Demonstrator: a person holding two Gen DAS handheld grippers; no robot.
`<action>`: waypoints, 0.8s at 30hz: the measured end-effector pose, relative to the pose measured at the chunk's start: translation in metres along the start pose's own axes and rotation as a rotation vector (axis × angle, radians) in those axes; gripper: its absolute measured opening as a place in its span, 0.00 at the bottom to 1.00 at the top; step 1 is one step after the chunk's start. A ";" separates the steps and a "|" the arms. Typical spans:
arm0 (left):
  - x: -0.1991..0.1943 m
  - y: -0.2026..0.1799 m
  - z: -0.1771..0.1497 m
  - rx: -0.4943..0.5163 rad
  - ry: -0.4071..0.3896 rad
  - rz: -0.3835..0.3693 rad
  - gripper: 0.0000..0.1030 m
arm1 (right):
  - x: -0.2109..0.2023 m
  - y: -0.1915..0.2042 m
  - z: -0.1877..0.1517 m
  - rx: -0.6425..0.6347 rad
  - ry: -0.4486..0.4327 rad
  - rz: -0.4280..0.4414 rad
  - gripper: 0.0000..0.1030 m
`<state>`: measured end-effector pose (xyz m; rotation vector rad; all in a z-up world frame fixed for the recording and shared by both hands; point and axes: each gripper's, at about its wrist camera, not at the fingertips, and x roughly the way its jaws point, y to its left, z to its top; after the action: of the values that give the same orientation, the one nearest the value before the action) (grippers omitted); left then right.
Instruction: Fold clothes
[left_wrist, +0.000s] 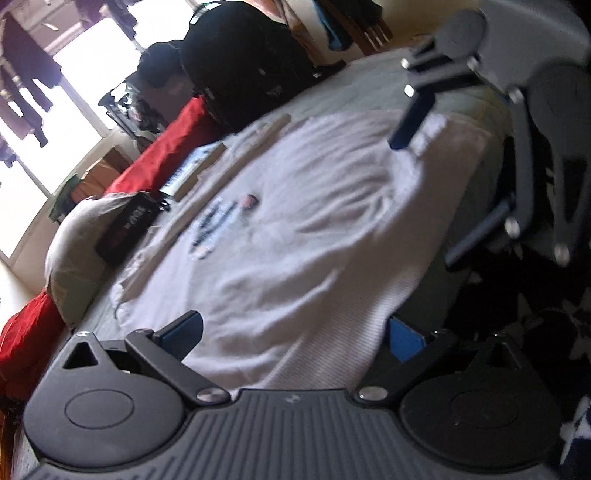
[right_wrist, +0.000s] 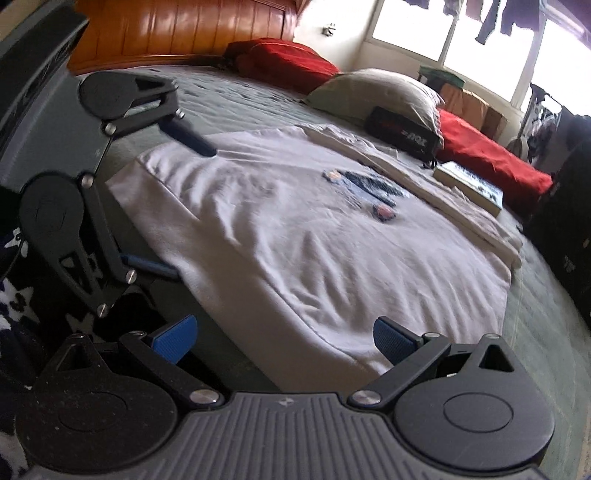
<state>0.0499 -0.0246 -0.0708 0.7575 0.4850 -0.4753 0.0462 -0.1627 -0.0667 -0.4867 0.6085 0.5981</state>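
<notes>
Left wrist view: the left gripper (left_wrist: 295, 339) has its jaws spread wide, blue pads on either side of the near edge of a white T-shirt (left_wrist: 295, 221). The shirt lies flat on the bed (left_wrist: 369, 85) straight ahead of the fingers, print side up, with a small dark graphic (left_wrist: 218, 221) ahead and slightly left of the gripper. Whether the pads touch the cloth cannot be told; the frame is blurred. Far ahead to the right, the right gripper (left_wrist: 436, 192) is also spread, one blue finger over the shirt's far edge, the other low beside the bed's side. Ahead to the left sit a grey pillow (left_wrist: 77, 251), a black pouch (left_wrist: 125, 229) leaning on it, a book (left_wrist: 192, 170) and a red cushion (left_wrist: 166, 155).

Right wrist view: the right gripper (right_wrist: 284, 339) is open wide, its pads flanking the near corner of the white T-shirt (right_wrist: 295, 229), which spreads out ahead across the bed (right_wrist: 229, 96). The graphic (right_wrist: 369, 188) lies ahead, slightly right. To the left, the left gripper (right_wrist: 184, 206) is spread too, one finger above the shirt's left edge and one at the bed's edge. Beyond the shirt to the right are the black pouch (right_wrist: 402, 129), the grey pillow (right_wrist: 376, 92), the book (right_wrist: 469, 181) and the red cushion (right_wrist: 487, 155)
</notes>
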 end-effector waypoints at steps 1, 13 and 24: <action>-0.001 0.003 0.001 -0.018 -0.004 0.007 0.99 | 0.000 0.003 0.001 -0.015 -0.006 -0.008 1.00; -0.005 0.014 0.004 -0.093 -0.032 -0.037 0.99 | 0.020 0.030 0.010 -0.197 -0.072 -0.281 1.00; 0.021 -0.004 0.009 0.003 -0.016 0.128 0.99 | 0.021 0.024 0.015 -0.166 -0.092 -0.282 1.00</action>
<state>0.0667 -0.0390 -0.0792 0.7816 0.4180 -0.3628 0.0504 -0.1286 -0.0755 -0.6839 0.3953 0.4012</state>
